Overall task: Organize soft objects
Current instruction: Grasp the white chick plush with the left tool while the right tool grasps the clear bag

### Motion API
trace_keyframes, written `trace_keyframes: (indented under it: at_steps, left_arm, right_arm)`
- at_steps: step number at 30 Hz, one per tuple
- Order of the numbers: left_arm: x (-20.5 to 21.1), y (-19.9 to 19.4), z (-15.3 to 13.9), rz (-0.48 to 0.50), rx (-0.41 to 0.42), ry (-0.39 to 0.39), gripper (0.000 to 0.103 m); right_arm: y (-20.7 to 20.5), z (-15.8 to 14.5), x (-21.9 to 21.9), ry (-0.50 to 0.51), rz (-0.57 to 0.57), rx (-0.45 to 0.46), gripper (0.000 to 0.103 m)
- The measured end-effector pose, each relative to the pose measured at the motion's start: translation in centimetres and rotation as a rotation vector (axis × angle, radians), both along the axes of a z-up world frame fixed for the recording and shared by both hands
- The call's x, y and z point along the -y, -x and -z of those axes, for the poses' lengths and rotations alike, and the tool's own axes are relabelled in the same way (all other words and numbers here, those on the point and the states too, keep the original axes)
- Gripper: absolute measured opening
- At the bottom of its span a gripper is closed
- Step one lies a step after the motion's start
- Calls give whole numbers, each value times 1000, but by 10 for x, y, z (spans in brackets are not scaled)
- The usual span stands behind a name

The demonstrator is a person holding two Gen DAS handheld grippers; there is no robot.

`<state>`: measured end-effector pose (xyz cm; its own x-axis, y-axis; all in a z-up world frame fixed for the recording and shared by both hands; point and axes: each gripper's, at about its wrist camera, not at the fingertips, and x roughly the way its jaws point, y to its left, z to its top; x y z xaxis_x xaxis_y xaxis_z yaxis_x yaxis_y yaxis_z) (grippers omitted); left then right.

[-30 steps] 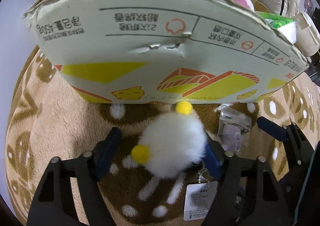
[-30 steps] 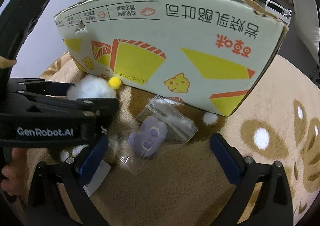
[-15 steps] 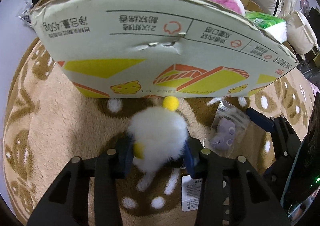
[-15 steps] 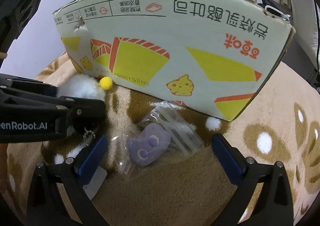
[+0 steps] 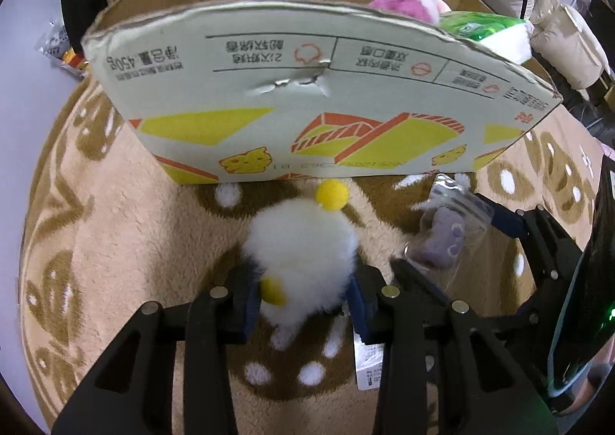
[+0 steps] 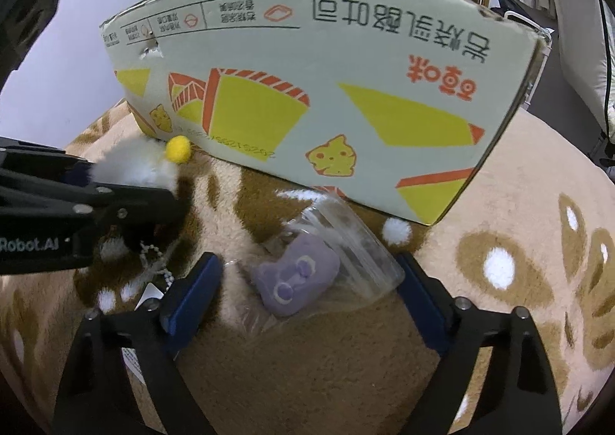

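My left gripper point(image 5: 303, 300) is shut on a white fluffy toy with yellow pom-poms point(image 5: 301, 246) and holds it just above the rug, in front of the printed cardboard box point(image 5: 307, 89). A white tag on a bead chain hangs under the toy. The toy also shows in the right wrist view point(image 6: 134, 165). My right gripper point(image 6: 307, 281) is open, its jaws either side of a purple plush in a clear plastic bag point(image 6: 296, 279) lying on the rug. The bagged plush also shows in the left wrist view point(image 5: 438, 242).
The box holds a pink plush point(image 5: 403, 4) and a green-and-white packet point(image 5: 484, 27). A brown and beige patterned rug point(image 6: 499, 319) covers the floor. Clutter and furniture stand behind the box.
My left gripper closed on the white toy and lifted it a little off the rug. My right gripper moved closer around the bagged purple plush and stayed open.
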<state>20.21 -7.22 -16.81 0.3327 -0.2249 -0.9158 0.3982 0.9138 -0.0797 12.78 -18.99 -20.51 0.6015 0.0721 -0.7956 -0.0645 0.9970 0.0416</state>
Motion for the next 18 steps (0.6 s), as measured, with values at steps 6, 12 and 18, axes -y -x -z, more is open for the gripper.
trace_keyframes:
  at_steps: [6, 12, 18]
  left_arm:
    - [-10, 5, -5, -26, 2, 9, 34]
    - [-19, 1, -5, -60, 0, 9, 34]
    - [-23, -4, -4, -77, 6, 8, 34]
  right_arm:
    - [6, -10, 13, 4, 24, -2, 75]
    - [11, -13, 27, -21, 37, -1, 70]
    - [15, -24, 51, -67, 53, -8, 66]
